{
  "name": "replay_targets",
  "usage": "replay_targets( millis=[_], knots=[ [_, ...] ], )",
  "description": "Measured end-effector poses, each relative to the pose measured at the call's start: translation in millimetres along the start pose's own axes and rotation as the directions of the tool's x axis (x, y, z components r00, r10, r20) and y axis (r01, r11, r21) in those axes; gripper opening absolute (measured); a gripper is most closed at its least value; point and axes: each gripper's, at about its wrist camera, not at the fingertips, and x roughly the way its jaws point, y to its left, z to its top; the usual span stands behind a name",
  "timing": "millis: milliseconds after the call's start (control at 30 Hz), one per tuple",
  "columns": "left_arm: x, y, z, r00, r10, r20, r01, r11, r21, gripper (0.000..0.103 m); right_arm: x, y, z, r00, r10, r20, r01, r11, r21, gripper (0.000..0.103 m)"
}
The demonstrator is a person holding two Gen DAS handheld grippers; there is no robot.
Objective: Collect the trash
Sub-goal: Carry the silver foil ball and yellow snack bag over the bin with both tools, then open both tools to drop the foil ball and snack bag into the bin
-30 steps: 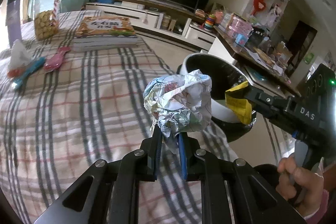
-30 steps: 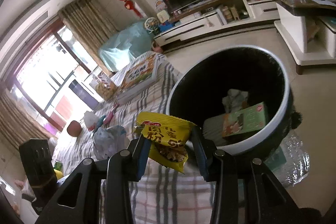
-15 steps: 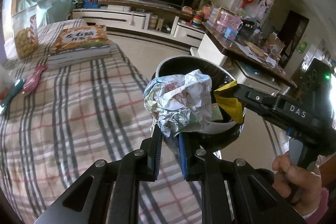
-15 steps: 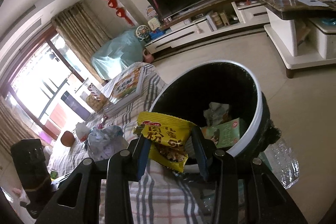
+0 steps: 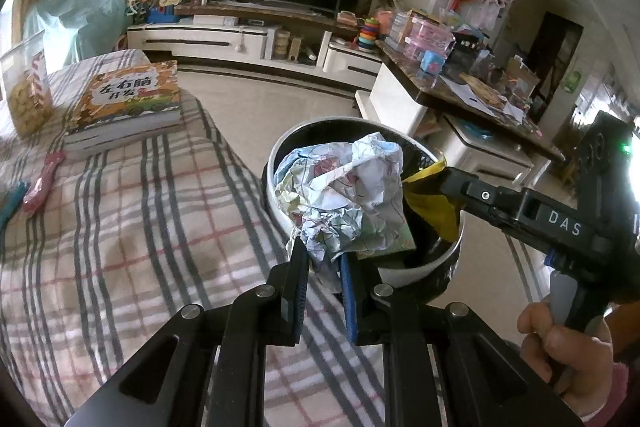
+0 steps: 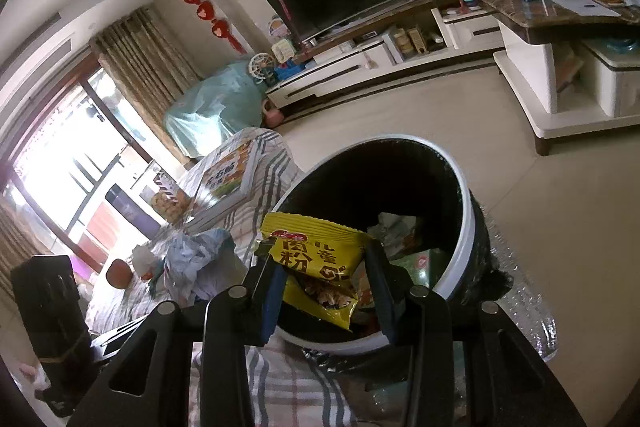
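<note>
My left gripper (image 5: 322,247) is shut on a crumpled ball of printed paper (image 5: 344,197), held over the near rim of a round white bin with a black liner (image 5: 276,187). My right gripper (image 6: 320,251) is shut on a yellow snack wrapper (image 6: 316,259), which hangs over the same bin (image 6: 466,227). In the left wrist view the right gripper (image 5: 444,167) reaches in from the right with the wrapper (image 5: 434,211) above the bin's mouth. Trash, including a green carton (image 6: 416,263) and crumpled paper, lies inside. The paper ball (image 6: 196,263) shows at left in the right wrist view.
The bin stands on the floor against the edge of a plaid-covered surface (image 5: 120,227). On it lie a stack of books (image 5: 128,103), a cookie bag (image 5: 26,87) and a pink wrapped item (image 5: 42,183). A TV stand (image 5: 224,43) and cluttered white table (image 5: 460,107) lie beyond.
Both grippers have moved toward the bin with their loads; the paper ball and the yellow wrapper now hang over its mouth. Neither grip has changed.
</note>
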Motion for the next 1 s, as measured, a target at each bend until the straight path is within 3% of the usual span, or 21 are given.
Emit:
replay_targets(
  millis=[1000],
  knots=[
    [34,-11,23,0.999,0.002,-0.036,-0.002,1.0,0.015,0.015,20,-9,16,0.999,-0.035,-0.029,0.034,0.999,-0.012,0.043]
  ],
)
